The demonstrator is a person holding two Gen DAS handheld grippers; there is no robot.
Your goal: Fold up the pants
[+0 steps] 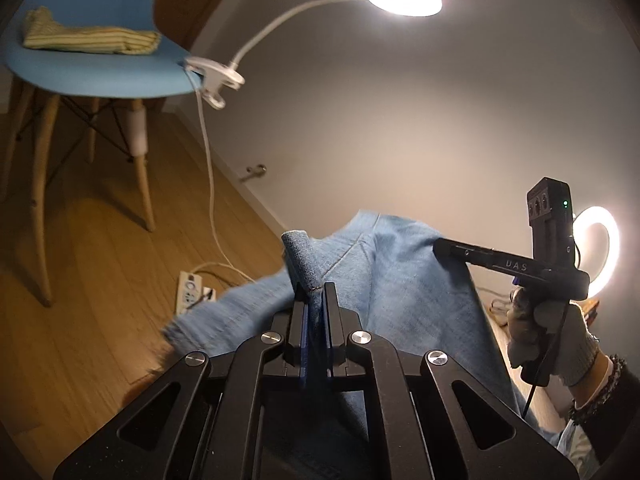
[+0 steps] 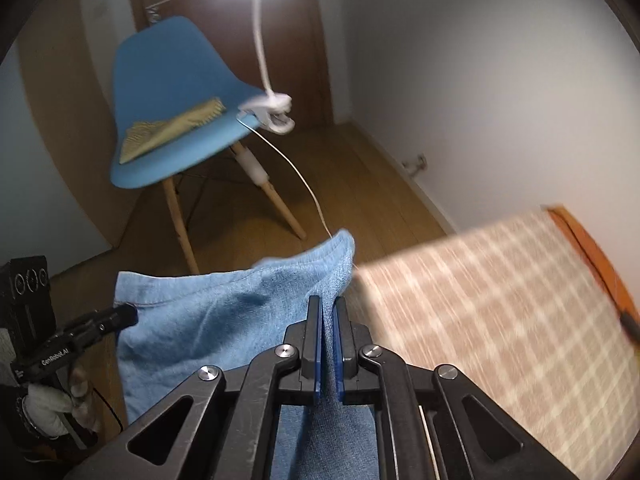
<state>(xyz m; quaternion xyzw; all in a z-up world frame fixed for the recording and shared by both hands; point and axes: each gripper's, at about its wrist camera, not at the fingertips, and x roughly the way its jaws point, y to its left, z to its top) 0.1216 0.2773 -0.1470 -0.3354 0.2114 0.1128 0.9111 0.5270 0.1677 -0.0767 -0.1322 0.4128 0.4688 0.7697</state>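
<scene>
The left gripper [image 1: 314, 292] has its jaws closed tight on blue fabric, and the right gripper [image 2: 329, 308] likewise. Both are raised, each held by a gloved hand [image 1: 554, 336].

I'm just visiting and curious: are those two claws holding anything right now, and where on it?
Both hold the blue denim pants, lifted off the surface. The left gripper and the right gripper each pinch a fold at its upper edge.

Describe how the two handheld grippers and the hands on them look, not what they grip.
The left gripper and right gripper are black linkage frames with silver pivot bolts and blue finger pads. White lettering marks their sides: UAS on the right, GenRobot.AI on the left. A thin black cable hangs below each. Gloves are light knit, with beaded bracelets.
</scene>
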